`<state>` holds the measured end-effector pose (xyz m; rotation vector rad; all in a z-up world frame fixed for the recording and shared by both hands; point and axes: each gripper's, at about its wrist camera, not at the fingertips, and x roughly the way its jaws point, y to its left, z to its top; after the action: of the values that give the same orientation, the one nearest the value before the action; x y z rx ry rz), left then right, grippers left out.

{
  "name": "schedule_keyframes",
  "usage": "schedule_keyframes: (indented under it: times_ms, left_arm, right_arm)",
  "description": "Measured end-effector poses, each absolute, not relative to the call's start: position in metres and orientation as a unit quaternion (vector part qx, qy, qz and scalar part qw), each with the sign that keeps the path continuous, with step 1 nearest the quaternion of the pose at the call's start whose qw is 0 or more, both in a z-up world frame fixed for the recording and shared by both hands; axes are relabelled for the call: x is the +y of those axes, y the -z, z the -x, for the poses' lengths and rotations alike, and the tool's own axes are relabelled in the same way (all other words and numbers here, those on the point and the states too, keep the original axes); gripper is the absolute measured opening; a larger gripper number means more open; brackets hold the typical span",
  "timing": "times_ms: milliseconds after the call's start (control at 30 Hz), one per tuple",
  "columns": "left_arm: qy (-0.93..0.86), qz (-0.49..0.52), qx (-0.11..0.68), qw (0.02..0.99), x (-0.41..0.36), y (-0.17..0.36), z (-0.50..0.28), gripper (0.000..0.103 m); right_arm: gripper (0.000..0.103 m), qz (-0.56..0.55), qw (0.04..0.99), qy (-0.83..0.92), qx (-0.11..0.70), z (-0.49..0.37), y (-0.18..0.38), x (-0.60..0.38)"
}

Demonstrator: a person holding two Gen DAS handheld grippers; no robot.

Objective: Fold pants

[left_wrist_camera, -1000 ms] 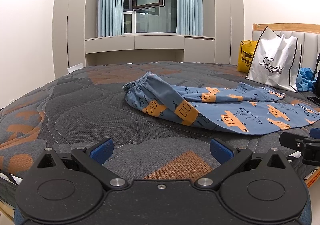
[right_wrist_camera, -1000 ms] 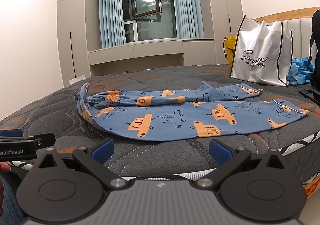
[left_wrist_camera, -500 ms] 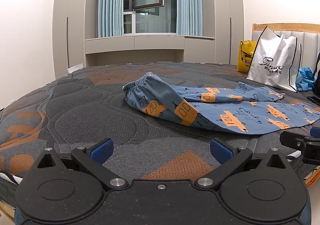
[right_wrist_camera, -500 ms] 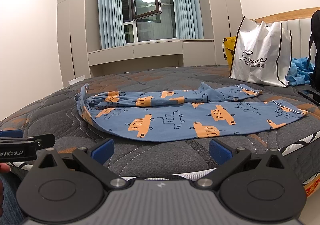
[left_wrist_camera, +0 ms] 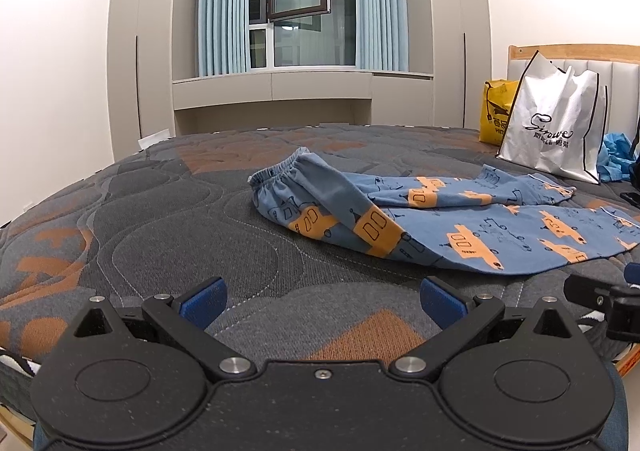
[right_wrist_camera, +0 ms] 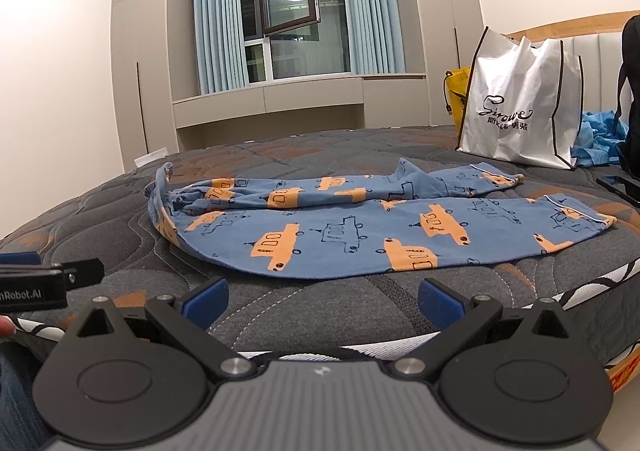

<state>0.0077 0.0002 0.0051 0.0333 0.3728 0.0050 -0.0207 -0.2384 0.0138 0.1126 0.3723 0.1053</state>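
Blue pants (left_wrist_camera: 432, 223) with orange car prints lie spread on the quilted bed (left_wrist_camera: 160, 219), waistband at the left, both legs stretched to the right. In the right wrist view the pants (right_wrist_camera: 344, 231) lie straight ahead, the nearer leg flat, the farther one slightly bunched. My left gripper (left_wrist_camera: 322, 303) is open near the bed's front edge, short of the waistband and holding nothing. My right gripper (right_wrist_camera: 322, 303) is open too, hovering at the mattress edge in front of the nearer leg. Each gripper's tip shows at the side of the other's view.
A white shopping bag (right_wrist_camera: 520, 115) and a yellow bag (left_wrist_camera: 496, 115) stand by the headboard at the right. Blue fabric (right_wrist_camera: 600, 135) and a dark backpack (right_wrist_camera: 632, 91) lie beyond them; a phone (right_wrist_camera: 620, 187) rests on the bed. A fingertip (right_wrist_camera: 6, 329) shows at the left.
Both grippers have stayed open and almost still; the views shifted only slightly. The pants have not moved.
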Motion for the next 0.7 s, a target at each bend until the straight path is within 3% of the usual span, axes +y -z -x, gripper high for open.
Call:
schedule_keyframes:
  times_ms: [333,700]
  left_arm:
    - [-0.022,0.003,0.169,0.985,0.017,-0.024,-0.030,0.103]
    - [-0.109,0.023,0.176,0.978,0.073,-0.049,-0.082,0.103]
  right_arm:
    - [0.103,-0.027,0.981,-0.062,0.181,-0.009,-0.019,-0.230]
    - [0.103,0.112,0.972,-0.105,0.176,-0.109,-0.041,-0.162]
